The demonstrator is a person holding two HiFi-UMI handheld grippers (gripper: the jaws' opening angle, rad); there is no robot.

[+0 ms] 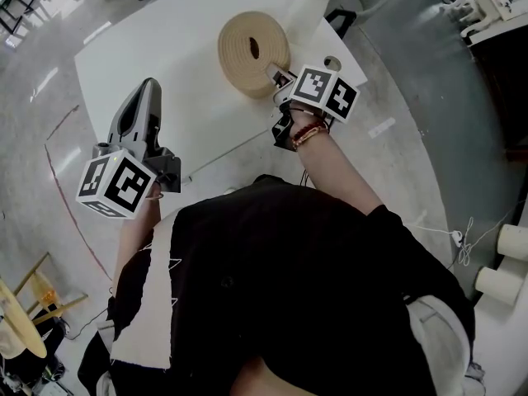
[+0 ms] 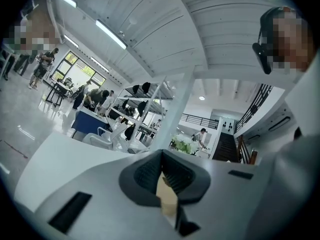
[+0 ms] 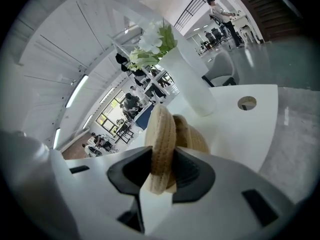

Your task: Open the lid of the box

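Note:
On the white table (image 1: pixel 165 64) sits a round tan woven box, and its lid (image 1: pixel 252 49) is tipped up on edge. My right gripper (image 1: pixel 277 77) grips the lid's near rim. In the right gripper view the lid (image 3: pixel 161 139) stands upright between the pads of the right gripper (image 3: pixel 162 171), and the box body (image 3: pixel 196 135) shows just behind it. My left gripper (image 1: pixel 148 89) hovers over the table's front left part, well away from the box. In the left gripper view the left gripper (image 2: pixel 162 176) has its pads meeting at the tips, holding nothing.
A white vase (image 1: pixel 307 8) of flowers stands just beyond the box, and shows close behind it as the vase (image 3: pixel 187 84) in the right gripper view. A round cable hole (image 1: pixel 332 62) lies near the table's right edge. Grey floor surrounds the table. People and furniture are far off.

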